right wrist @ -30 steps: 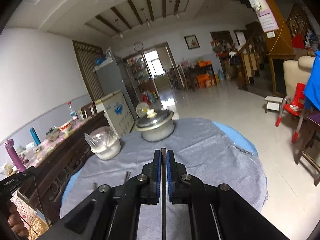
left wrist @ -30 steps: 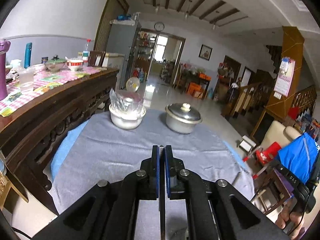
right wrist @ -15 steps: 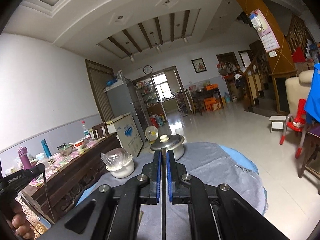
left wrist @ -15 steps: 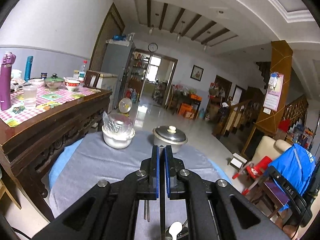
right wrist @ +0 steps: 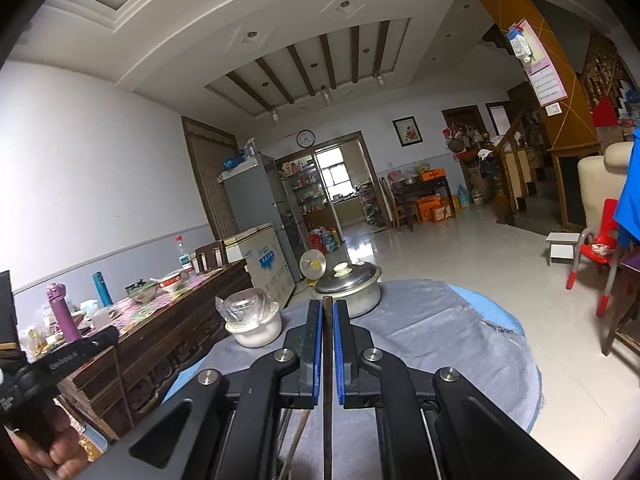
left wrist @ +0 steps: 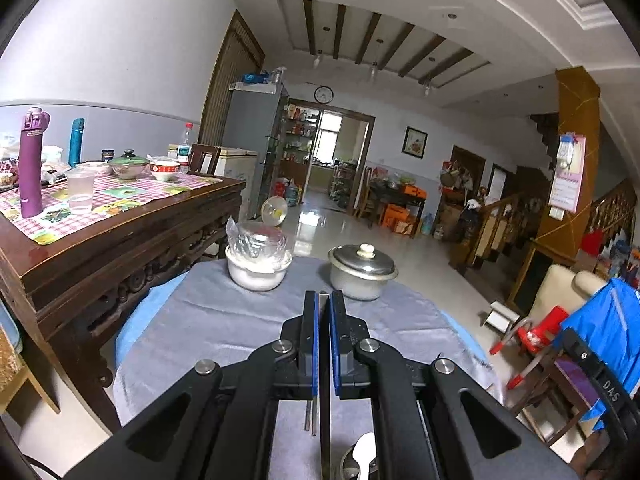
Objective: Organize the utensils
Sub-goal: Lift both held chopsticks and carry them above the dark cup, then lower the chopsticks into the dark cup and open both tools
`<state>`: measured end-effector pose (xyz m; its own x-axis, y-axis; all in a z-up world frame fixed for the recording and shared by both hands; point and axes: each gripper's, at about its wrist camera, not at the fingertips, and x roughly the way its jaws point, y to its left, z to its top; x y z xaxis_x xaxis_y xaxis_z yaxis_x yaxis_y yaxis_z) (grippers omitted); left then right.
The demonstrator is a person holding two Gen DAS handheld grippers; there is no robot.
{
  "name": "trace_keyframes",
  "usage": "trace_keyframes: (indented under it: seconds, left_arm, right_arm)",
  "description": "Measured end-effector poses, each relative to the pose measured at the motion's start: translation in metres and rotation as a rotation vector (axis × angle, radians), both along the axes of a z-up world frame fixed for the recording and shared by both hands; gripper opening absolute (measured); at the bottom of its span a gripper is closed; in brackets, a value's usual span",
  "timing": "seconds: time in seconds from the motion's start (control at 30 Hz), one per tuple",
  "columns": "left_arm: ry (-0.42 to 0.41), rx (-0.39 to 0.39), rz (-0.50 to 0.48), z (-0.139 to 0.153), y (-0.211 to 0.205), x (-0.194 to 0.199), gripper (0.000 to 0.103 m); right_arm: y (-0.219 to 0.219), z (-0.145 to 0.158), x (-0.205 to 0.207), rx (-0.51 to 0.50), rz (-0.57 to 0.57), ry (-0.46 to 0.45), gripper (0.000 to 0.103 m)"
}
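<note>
My right gripper (right wrist: 328, 302) is shut on a dark brown chopstick (right wrist: 328, 432), whose tip pokes out just past the pads. More brown chopsticks (right wrist: 298, 436) lie on the grey cloth below it. My left gripper (left wrist: 324, 294) is shut, with nothing sticking out beyond its pads; a thin dark line runs down between them and I cannot tell what it is. Under the left gripper a pair of metal chopsticks (left wrist: 310, 416) lies on the cloth. A white spoon (left wrist: 365, 450) stands in a metal container at the bottom edge.
The round table has a grey cloth (left wrist: 208, 320). At its far side stand a white bowl covered in plastic wrap (left wrist: 258, 268) and a lidded metal pot (left wrist: 362, 272). A carved wooden sideboard (left wrist: 120, 240) with bottles and bowls is on the left. A red chair (left wrist: 536, 332) stands on the right.
Both views have drawn back from the table and tipped upward, so more ceiling shows. The bowl and pot look farther off. The white spoon and metal chopsticks came into the left view.
</note>
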<state>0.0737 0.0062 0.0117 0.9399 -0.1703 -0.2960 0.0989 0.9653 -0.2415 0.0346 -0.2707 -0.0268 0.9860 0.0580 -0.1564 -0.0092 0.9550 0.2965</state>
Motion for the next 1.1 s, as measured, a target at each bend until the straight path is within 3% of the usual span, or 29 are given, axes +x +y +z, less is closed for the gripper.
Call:
trace_keyframes:
  seconds: [0.4, 1.1]
  left_arm:
    - [-0.023, 0.051, 0.046, 0.003, -0.001, -0.015, 0.005]
    - [-0.074, 0.009, 0.065, 0.017, 0.006, -0.027, 0.005]
  right_arm:
    - [0.022, 0.01, -0.014, -0.024, 0.052, -0.029, 0.006]
    - [0.038, 0.018, -0.035, -0.008, 0.097, -0.096, 0.006]
